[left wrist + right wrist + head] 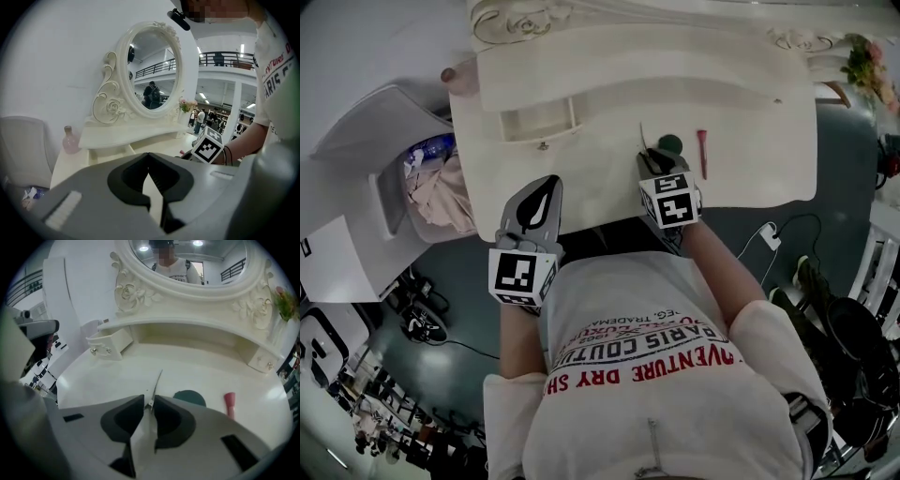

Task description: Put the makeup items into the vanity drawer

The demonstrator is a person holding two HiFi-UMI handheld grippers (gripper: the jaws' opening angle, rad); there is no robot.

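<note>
On the white vanity top (pixel 600 192) lie a thin silvery tool (pixel 157 383), a round dark green compact (pixel 190 397) and a pink tube (pixel 229 404). In the head view the same tool (pixel 643 139), compact (pixel 671 143) and tube (pixel 702 153) sit right of centre. My right gripper (pixel 150 400) points down at the tool. Its near end lies between the fingertips with a narrow gap either side. The small drawer (pixel 539 122) stands pulled out at the back left. Above the table's front edge my left gripper (pixel 549 183) hangs shut and empty, its tips (pixel 149 157) meeting.
An oval mirror (pixel 152 70) in a carved frame rises behind a curved shelf (pixel 656 70). A pink bottle (pixel 70 140) stands at the back left, flowers (pixel 867 61) at the back right. An open bin (pixel 431 187) with crumpled waste is left of the table. Cables lie on the floor at right.
</note>
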